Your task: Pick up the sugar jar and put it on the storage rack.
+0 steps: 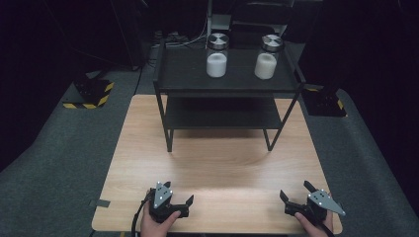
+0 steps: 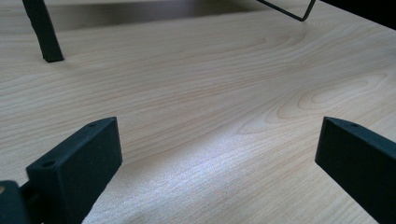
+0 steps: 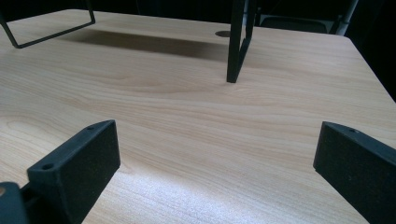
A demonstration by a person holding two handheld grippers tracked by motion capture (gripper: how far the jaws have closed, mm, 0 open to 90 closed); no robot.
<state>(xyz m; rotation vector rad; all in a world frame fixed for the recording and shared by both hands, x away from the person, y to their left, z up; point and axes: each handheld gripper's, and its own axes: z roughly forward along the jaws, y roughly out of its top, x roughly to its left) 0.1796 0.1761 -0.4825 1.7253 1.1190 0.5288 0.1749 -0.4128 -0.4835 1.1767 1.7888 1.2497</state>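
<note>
**Black jaws apart over bare wood, jars far off on the shelf**

Wooden and pale, the light-grained tabletop (image 1: 217,163) carries a black two-tier metal shelf rack (image 1: 173,74) at its far half. On the rack's top tier stand two clear glass jars with silver metal lids, each partly filled with white powder: the left jar (image 1: 217,55) and the right jar (image 1: 267,57), set apart from one another and both upright.

At the near edge, the left gripper (image 1: 179,194) sits in a hand (image 1: 155,224) low over the wood, its jaws spread wide with nothing between them. The right gripper (image 1: 295,190) is held likewise at the near right corner, jaws wide apart and empty. In both gripper views bare wood lies between the black fingers (image 2: 77,158), with rack legs beyond. Both jars stand well apart from either gripper, across the table and up on the rack.
</note>
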